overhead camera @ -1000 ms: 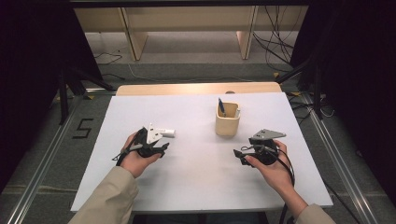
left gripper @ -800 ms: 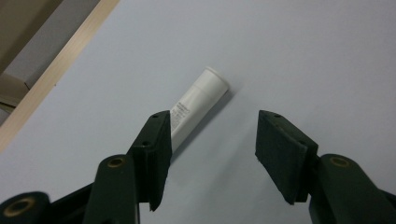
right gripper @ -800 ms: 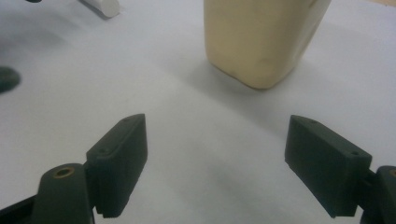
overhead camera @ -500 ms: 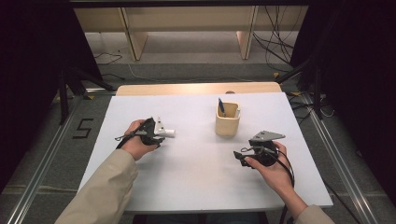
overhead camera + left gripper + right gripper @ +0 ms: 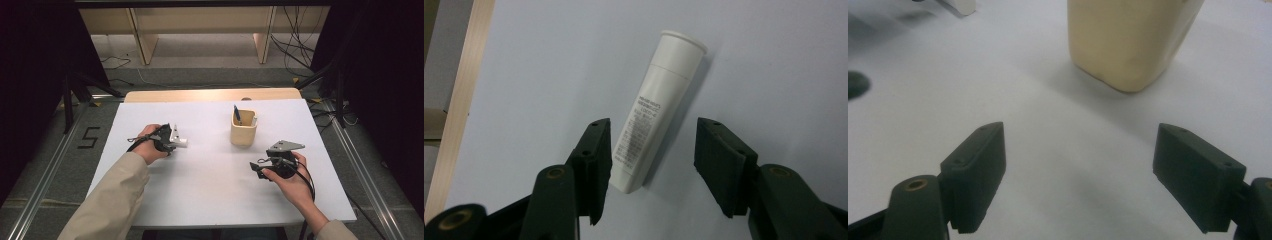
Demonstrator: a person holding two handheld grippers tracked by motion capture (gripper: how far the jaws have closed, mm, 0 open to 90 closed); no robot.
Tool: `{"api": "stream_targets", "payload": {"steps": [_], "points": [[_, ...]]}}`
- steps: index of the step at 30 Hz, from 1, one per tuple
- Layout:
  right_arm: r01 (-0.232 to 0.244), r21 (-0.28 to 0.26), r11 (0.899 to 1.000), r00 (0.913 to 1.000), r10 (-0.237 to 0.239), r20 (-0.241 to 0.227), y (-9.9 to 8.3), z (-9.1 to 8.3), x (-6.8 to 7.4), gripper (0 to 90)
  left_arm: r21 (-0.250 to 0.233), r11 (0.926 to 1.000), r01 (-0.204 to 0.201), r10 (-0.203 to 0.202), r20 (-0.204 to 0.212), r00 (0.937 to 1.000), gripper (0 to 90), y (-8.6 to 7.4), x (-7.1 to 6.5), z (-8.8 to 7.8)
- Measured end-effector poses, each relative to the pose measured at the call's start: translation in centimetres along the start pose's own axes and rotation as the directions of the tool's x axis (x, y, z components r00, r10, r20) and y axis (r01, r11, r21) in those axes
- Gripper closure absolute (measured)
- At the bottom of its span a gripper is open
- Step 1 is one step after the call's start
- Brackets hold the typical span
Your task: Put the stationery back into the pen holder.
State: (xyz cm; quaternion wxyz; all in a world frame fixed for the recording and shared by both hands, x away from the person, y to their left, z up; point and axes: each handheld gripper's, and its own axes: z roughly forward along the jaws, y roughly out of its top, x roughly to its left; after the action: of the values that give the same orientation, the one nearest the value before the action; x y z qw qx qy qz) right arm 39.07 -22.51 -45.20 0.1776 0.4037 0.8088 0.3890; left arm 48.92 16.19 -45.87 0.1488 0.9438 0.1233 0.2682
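One white tube (image 5: 654,117) — lying flat, cap away

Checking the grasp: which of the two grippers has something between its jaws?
The left gripper: the white tube lies on the table between its closing jaws. The right gripper has bare table between its open jaws.

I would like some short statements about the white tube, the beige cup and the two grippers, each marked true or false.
1. The white tube lies flat on the table. True.
2. The left gripper has its fingers clamped on the tube from both sides. False: the tube lies between the fingers, close against one of them, with a clear gap to the other.
3. The beige cup stands upright with a blue pen in it. True.
4. The right gripper holds the cup. False: its fingers are open and empty, short of the cup.
5. The tube stands inside the cup. False: it lies well apart from it.
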Motion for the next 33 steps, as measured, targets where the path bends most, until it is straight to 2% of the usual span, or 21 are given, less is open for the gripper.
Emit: {"api": "stream_targets", "payload": {"steps": [2,6,15,21,23,33], "points": [[0.000,0.000,1.000,1.0000,0.000,0.001,0.0,0.0,0.0,21.9,0.002,1.0000,-0.001,0.001,0.005,1.0000,49.1,0.1,0.1,0.1],[-0.002,0.000,1.000,1.0000,0.002,0.001,0.0,0.0,-0.1,21.9,0.029,0.9986,-0.043,0.043,0.015,0.9990,48.9,0.1,0.4,0.2],[-0.002,0.000,1.000,1.0000,0.002,0.002,0.0,0.0,-0.1,22.0,0.042,0.9983,-0.042,0.041,0.020,0.9990,48.3,-0.1,0.6,0.6],[-0.002,0.001,1.000,1.0000,0.002,0.002,-0.1,0.0,-0.1,21.9,0.053,0.9969,-0.059,0.056,0.039,0.9976,48.5,0.0,0.8,0.8],[-0.002,0.001,1.000,1.0000,0.002,0.001,-0.1,0.0,-0.1,21.9,0.048,0.9976,-0.049,0.047,0.044,0.9979,48.7,-0.1,0.8,1.1],[-0.002,0.003,1.000,1.0000,0.002,-0.001,-0.1,0.1,-0.1,22.0,0.073,0.9938,-0.084,0.080,0.057,0.9951,49.8,-0.1,1.2,1.4]]}}
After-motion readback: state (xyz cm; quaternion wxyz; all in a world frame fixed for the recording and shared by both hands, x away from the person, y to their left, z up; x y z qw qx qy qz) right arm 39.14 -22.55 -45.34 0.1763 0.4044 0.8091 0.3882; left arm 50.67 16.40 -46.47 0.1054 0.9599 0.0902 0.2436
